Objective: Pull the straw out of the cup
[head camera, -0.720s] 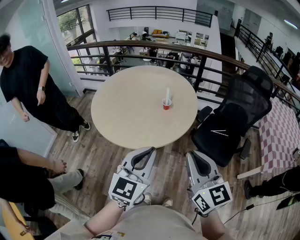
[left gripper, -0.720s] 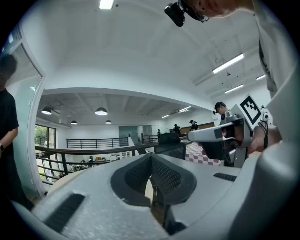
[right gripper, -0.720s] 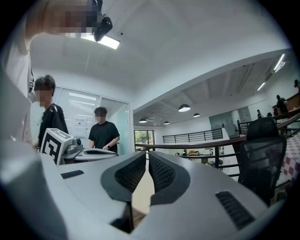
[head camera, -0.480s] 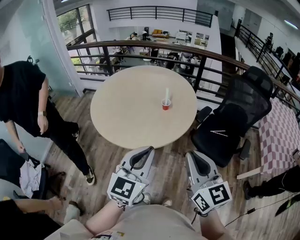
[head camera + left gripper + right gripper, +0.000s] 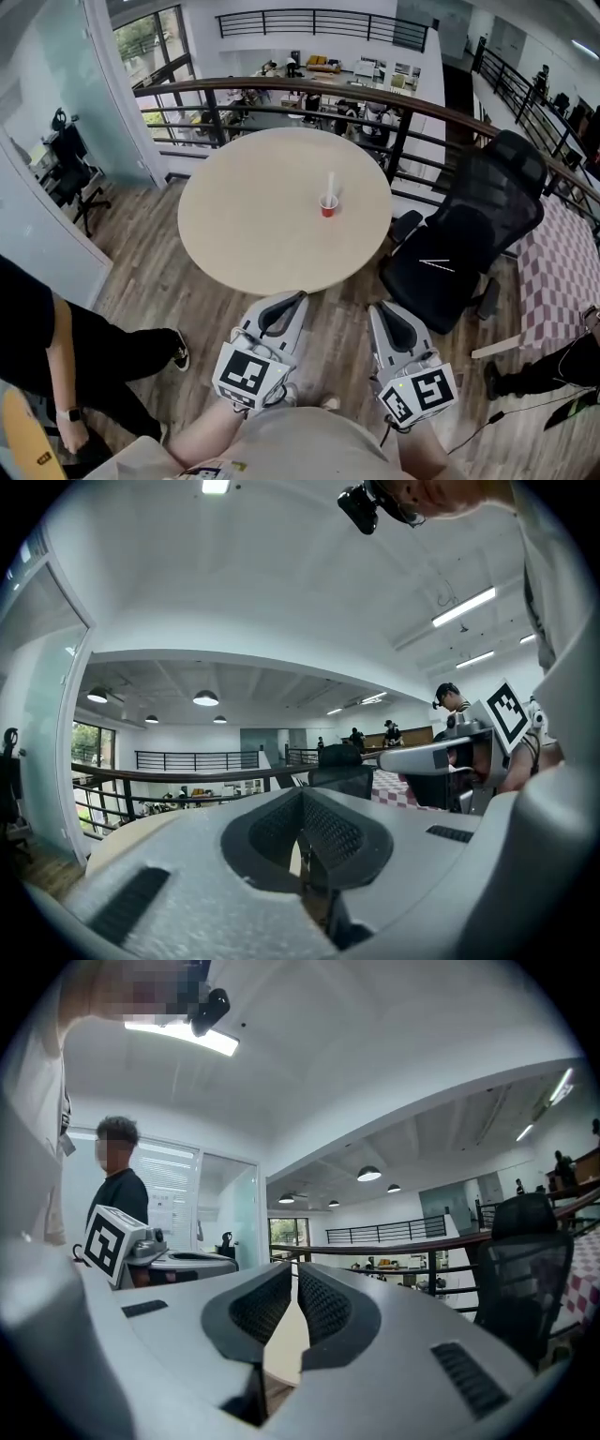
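Observation:
A small red cup [image 5: 328,206] stands right of centre on the round beige table [image 5: 253,225], with a white straw [image 5: 331,183] upright in it. Both grippers hang close to my body, short of the table's near edge and well away from the cup. My left gripper [image 5: 300,297] points level toward the table, jaws shut with nothing between them; its ribbed pads [image 5: 323,832] meet at the tip. My right gripper [image 5: 374,307] is beside it, also level, shut and empty, its pads [image 5: 323,1302] touching. The cup does not show in either gripper view.
A black office chair [image 5: 469,234] stands against the table's right side. A dark railing [image 5: 281,89] curves behind the table over a lower floor. A person in black [image 5: 56,347] stands at the lower left. A checked cloth [image 5: 562,262] lies at the far right.
The person in black has walked from the upper left down to the lower left of the head view. Both grippers, the cup and the straw have stayed where they were.

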Demonstrator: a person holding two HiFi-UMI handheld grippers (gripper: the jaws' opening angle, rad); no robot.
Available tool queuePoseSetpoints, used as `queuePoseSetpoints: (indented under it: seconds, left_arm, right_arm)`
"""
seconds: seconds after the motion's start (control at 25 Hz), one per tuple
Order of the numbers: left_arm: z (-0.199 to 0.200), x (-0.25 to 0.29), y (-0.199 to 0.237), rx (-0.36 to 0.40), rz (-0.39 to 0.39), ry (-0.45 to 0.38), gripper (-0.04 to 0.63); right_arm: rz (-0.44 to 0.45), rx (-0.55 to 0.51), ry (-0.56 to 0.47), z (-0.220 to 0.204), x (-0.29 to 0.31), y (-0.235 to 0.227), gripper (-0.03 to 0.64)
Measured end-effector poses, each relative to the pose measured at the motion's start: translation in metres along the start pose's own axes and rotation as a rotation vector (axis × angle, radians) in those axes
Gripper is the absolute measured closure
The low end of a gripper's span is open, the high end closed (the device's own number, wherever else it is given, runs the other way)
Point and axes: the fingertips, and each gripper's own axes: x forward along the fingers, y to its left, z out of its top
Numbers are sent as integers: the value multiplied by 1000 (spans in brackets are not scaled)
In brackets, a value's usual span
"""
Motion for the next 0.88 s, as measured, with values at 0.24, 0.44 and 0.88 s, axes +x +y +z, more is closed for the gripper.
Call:
queuePoseSetpoints:
  seconds: [0.24,0.44,0.88]
  left_arm:
    - [-3,9,-14,-6,4,11,583]
    - [-7,14,-29,-2,13,24,582]
    - [-9,26,-54,15,33,33,583]
  right_arm:
    - [24,-10,17,-5,-7,-9,583]
    - [43,-24,26,-12,-15,-20,583]
    - [55,-18,36,-23,-30,-45,583]
